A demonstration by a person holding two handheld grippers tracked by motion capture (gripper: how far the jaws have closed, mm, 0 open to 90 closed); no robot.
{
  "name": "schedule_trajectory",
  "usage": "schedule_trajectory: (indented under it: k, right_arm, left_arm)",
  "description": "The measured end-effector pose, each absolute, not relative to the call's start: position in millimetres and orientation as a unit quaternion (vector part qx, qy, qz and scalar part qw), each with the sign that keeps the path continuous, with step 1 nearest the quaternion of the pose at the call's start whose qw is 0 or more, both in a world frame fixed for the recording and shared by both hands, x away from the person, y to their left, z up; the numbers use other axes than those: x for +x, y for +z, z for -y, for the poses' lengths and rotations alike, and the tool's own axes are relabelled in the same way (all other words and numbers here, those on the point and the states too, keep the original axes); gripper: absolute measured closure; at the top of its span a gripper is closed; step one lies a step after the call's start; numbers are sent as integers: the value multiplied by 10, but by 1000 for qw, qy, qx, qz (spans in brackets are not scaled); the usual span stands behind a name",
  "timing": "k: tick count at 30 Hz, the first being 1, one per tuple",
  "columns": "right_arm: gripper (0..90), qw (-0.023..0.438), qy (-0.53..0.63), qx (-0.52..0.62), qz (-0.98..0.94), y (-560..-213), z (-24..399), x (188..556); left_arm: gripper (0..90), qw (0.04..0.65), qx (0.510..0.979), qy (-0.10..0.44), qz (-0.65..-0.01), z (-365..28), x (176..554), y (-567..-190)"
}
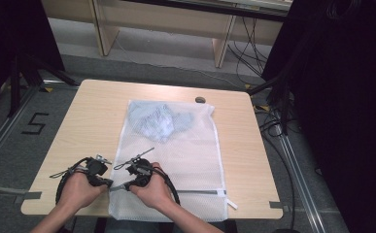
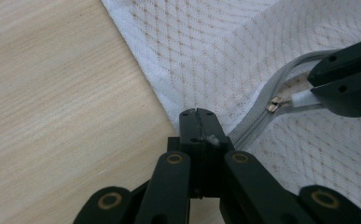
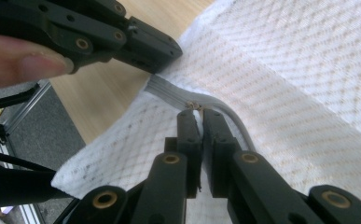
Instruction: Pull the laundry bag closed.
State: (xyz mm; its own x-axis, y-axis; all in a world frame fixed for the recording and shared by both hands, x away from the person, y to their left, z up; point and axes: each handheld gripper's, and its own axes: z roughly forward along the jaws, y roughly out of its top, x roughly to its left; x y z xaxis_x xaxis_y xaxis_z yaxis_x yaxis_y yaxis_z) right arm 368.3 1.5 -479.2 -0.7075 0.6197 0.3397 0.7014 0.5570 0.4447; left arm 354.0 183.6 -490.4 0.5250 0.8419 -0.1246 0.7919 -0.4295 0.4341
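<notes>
2 black two-jaw grippers at near-left corner of white mesh zippered laundry bag (image 1: 185,155), which lies flat on light wooden table (image 1: 88,121), near edge overhanging table front. Left gripper (image 2: 197,122): jaws closed, pinching bag's corner fabric at end of grey zipper (image 2: 257,119). Right gripper (image 3: 197,114): jaws closed on white zipper pull tab (image 2: 304,99), just right of bag corner. Bluish crumpled garment (image 1: 159,121) inside bag, far end. Small dark round object (image 1: 200,100) on table just beyond bag's far edge.

Bare table (image 1: 93,121) lay open left of the left gripper (image 1: 109,183); the mesh bag (image 1: 185,160) spread rightward, beside the right gripper (image 1: 127,186).
</notes>
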Motion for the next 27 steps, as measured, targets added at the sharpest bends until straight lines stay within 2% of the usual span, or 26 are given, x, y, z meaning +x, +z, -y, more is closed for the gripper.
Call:
schedule_trajectory:
  k: [21, 27]
  right_arm:
    - [870, 55, -274, -382, 881, -4701, 212, 3658]
    - [870, 36, -260, -388, 884, -4685, 242, 3656]
  left_arm:
    - [898, 227, 842, 52, -486, -1839, 3547, -4907]
    - [898, 230, 840, 53, -488, -1832, 3546, -4910]
